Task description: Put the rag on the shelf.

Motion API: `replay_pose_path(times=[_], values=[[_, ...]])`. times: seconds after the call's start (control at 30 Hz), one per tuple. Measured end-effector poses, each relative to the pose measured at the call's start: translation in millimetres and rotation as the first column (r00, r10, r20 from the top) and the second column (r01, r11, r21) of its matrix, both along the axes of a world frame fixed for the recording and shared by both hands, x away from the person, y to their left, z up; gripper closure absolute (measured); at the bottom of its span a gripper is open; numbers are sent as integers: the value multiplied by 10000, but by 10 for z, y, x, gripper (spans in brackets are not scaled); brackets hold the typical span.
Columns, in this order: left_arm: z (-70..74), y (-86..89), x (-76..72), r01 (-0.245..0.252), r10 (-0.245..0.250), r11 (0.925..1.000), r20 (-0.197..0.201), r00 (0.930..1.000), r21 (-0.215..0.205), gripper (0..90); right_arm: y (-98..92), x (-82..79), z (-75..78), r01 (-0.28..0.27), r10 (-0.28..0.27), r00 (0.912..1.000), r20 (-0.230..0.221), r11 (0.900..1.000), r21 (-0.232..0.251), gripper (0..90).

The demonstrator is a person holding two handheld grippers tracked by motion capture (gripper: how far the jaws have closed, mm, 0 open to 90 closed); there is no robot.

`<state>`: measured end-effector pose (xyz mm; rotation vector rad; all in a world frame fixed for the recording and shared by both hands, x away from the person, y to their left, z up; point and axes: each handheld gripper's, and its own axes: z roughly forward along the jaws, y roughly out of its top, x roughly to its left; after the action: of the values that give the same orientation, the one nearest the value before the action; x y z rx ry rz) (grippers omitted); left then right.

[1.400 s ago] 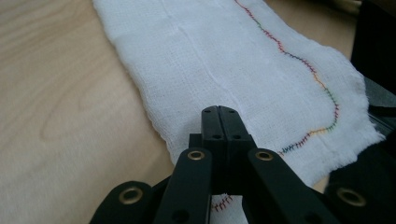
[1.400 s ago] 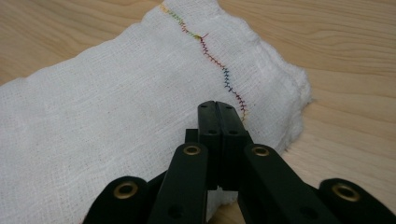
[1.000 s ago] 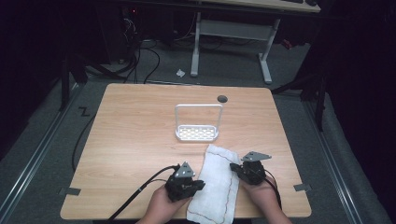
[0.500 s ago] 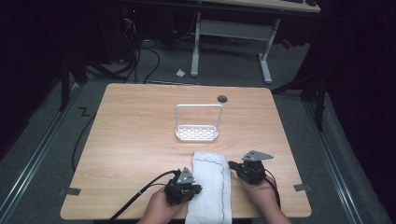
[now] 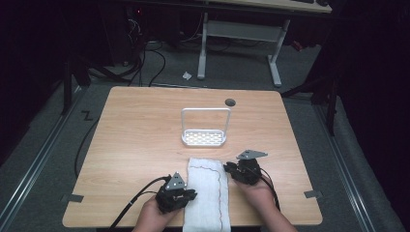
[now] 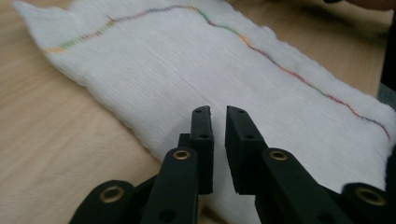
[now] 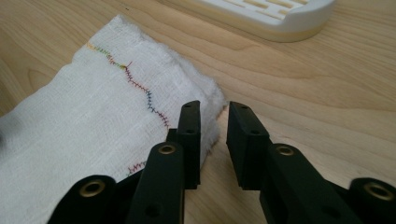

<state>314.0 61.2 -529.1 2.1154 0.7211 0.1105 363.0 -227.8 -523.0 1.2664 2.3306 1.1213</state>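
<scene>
A white cloth with a multicoloured stitched line lies flat lengthwise at the table's near edge, its near end at the edge. My left gripper is at the cloth's left edge. In the left gripper view its jaws stand a narrow gap apart over the cloth, holding nothing. My right gripper is at the cloth's right edge near the far corner. In the right gripper view it is open, its left jaw over the edge of the cloth, its right jaw over bare wood.
A white perforated rack with a tall wire hoop stands mid-table just beyond the cloth; its base is in the right gripper view. A dark round grommet sits near the far edge. The wooden table stretches bare to the left.
The cloth turned from slanted to straight and slid toward the near edge. Both grippers came back with it, and the left one moved to the cloth's left edge.
</scene>
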Motion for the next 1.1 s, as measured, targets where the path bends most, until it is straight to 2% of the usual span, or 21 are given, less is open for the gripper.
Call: replay_pose_path(times=[0.07, 0.1, 0.13, 0.17, 0.2, 0.27, 0.33, 0.4, 0.47, 0.53, 0.63, 0.67, 0.77, 0.83, 0.87, 0.9, 0.93, 1.0, 1.1], values=[[36, 66, 153, -541, 541, 9975, -13, 9985, -462, 733, 38, 34, -28, -40, 40, 10000, -18, 10000, 4, 718], [54, 86, 242, -898, 899, 9939, -3, 9959, -646, 664, 54, 45, -51, -17, 17, 10000, -45, 10000, 6, 690], [80, 101, 394, -1517, 1547, 9839, 256, 9876, -941, 630, 55, 51, -59, -12, 12, 10000, -49, 10000, -14, 683], [80, 101, 394, -1517, 1547, 9839, 256, 9876, -941, 602, 53, 55, -66, 32, -32, 9999, -150, 10000, 28, 682], [84, 92, 481, -1752, 1786, 9792, 249, 9836, -1019, 602, 53, 55, -66, 32, -32, 9999, -150, 10000, 28, 682], [55, 54, 637, -2139, 2166, 9729, 223, 9760, -878, 569, 53, 60, -76, -22, 23, 9998, -198, 10000, 48, 682], [-24, 23, 762, -2466, 2469, 9662, -59, 9690, -748, 552, 64, 62, -86, -131, 131, 9998, -172, 9999, 21, 716], [-95, 7, 823, -2794, 2780, 9588, -345, 9600, -510, 559, 84, 62, -98, -341, 341, 9994, -106, 9994, -64, 773], [-84, 6, 817, -2741, 2732, 9591, -231, 9617, -711, 574, 89, 56, -94, -393, 392, 9992, -113, 9992, -86, 831], [-86, 6, 817, -2742, 2731, 9590, -248, 9617, -720, 588, 95, 45, -82, -440, 440, 9990, 12, 9988, -203, 862], [-102, 22, 836, -2784, 2736, 9566, -635, 9598, -863, 648, 89, 29, -34, -378, 387, 9988, 314, 9989, -291, 900], [-104, 29, 839, -2782, 2726, 9561, -689, 9596, -920, 659, 92, 24, 6, -316, 339, 9979, 555, 9986, -421, 900], [-112, 54, 851, -2793, 2700, 9546, -949, 9582, -1039, 659, 102, 42, 67, -257, 299, 9965, 780, 9982, -545, 900], [-114, 73, 844, -2815, 2709, 9528, -1004, 9574, -1140, 649, 136, 121, 120, -228, 238, 9978, 615, 9996, -175, 900], [-116, 75, 842, -2811, 2701, 9530, -1027, 9573, -1133, 650, 152, 129, 122, -227, 234, 9983, 537, 9996, -140, 886], [-117, 75, 840, -2791, 2681, 9539, -1048, 9577, -1104, 649, 173, 132, 119, -217, 223, 9985, 510, 9997, -120, 825], [-119, 75, 840, -2762, 2650, 9548, -1067, 9583, -1097, 649, 173, 132, 119, -217, 223, 9985, 510, 9997, -120, 825], [-122, 75, 842, -2721, 2595, 9559, -1160, 9587, -1104, 634, 209, 136, 61, -231, 235, 9994, 259, 9996, -136, 721], [-127, 80, 849, -2633, 2479, 9578, -1320, 9597, -1154, 617, 217, 122, 2, -52, 54, 10000, 73, 9996, -272, 686]])
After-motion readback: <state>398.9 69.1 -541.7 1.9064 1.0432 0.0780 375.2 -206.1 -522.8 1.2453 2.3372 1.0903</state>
